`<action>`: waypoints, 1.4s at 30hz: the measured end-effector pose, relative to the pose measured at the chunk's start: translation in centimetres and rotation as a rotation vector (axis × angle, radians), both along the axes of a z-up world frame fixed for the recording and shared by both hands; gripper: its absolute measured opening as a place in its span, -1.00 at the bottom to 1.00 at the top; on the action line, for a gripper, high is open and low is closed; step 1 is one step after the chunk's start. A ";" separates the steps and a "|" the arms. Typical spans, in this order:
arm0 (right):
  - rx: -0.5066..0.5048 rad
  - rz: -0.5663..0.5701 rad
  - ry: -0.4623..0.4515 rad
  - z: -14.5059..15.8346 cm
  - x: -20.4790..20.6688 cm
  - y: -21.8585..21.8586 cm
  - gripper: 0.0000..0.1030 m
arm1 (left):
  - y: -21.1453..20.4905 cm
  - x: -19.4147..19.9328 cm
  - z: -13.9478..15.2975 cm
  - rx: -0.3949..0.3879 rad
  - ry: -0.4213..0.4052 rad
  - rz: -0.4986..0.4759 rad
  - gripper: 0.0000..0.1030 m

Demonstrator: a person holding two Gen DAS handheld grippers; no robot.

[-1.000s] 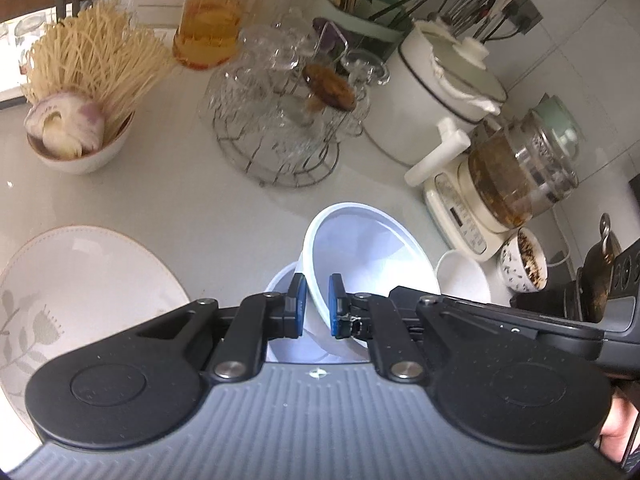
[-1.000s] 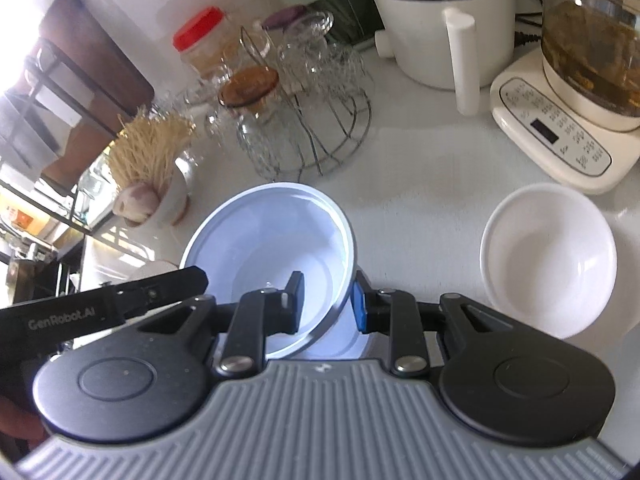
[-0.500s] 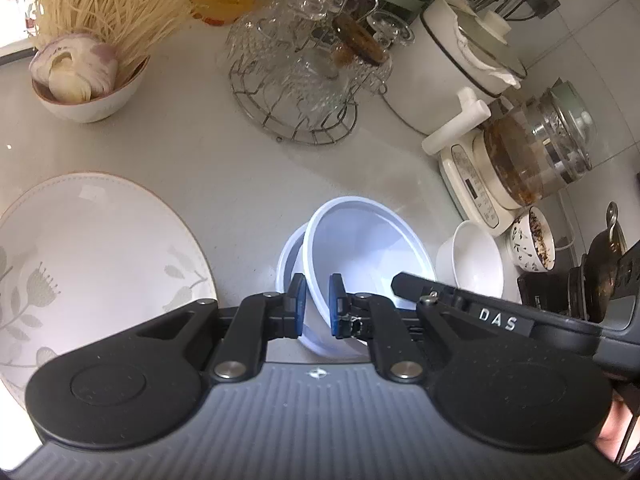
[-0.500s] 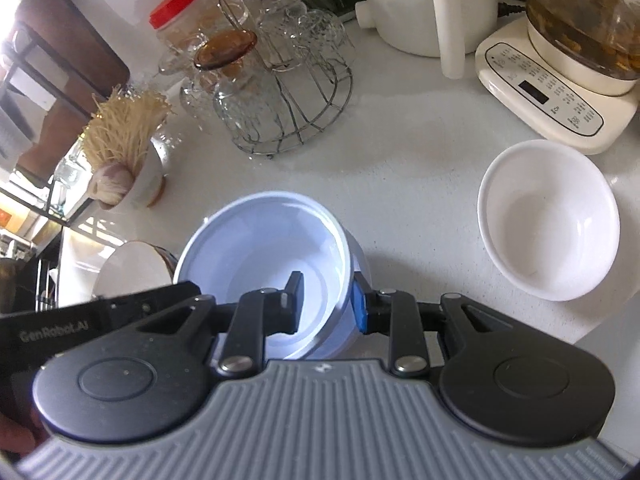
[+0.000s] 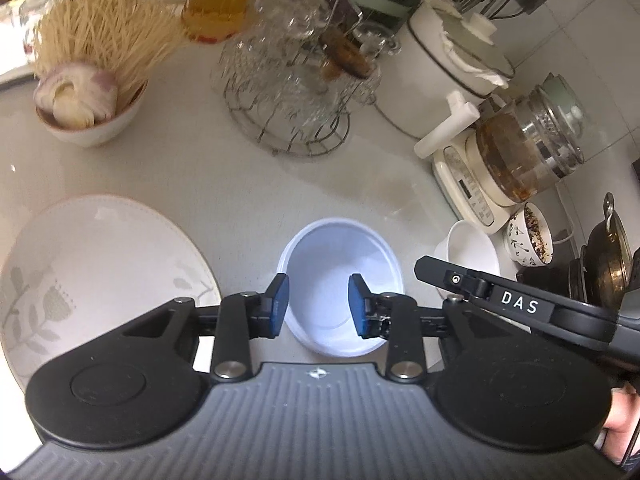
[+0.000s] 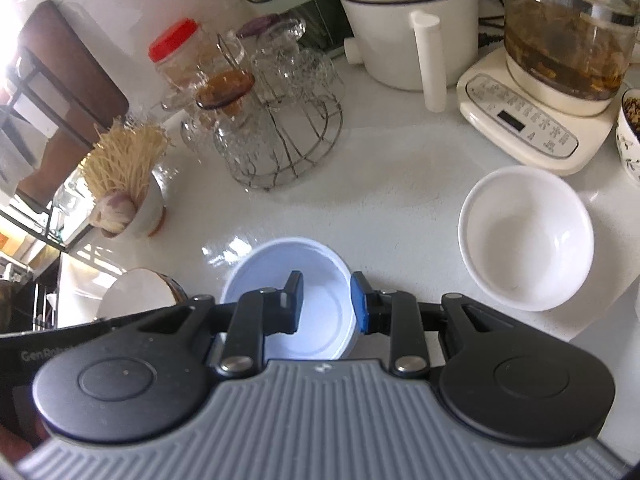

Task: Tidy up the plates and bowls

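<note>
Downward, left tool [image 5: 319,306] opening over bowl [image 5: 340,280]

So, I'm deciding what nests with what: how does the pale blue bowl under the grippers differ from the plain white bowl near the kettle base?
The pale blue bowl has a bluish tint and steeper walls; the white bowl is plain white with a shallower curve. The blue one sits between both grippers' fingers; the white one stands apart, untouched, beside the kettle base. From the right wrist, the white bowl looks wider. Both sit upright and empty on the counter.
</note>
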State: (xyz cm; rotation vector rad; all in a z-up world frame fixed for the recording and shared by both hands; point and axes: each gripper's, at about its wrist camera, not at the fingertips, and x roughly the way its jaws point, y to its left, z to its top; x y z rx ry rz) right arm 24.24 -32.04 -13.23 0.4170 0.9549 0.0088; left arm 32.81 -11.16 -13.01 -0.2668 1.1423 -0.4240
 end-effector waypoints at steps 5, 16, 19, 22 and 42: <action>-0.010 0.004 -0.064 2.0 -0.4 -0.1 -0.42 | -0.2 -0.3 2.1 -0.039 -0.049 -0.015 -0.28; -0.075 0.044 -0.235 6.9 -1.8 -0.3 -0.42 | -1.0 -1.2 7.1 -0.034 -0.196 -0.036 -0.27; -0.088 0.033 -0.264 7.6 -2.2 -0.7 -0.42 | -1.4 -1.3 8.0 -0.038 -0.226 -0.039 -0.27; -0.104 0.020 -0.284 8.0 -2.7 -1.2 -0.42 | -2.0 -1.5 8.5 -0.039 -0.243 -0.049 -0.25; -0.146 -0.158 -0.262 7.2 -7.1 -7.2 -0.42 | -9.4 -2.0 7.8 -0.056 -0.221 -0.223 -0.17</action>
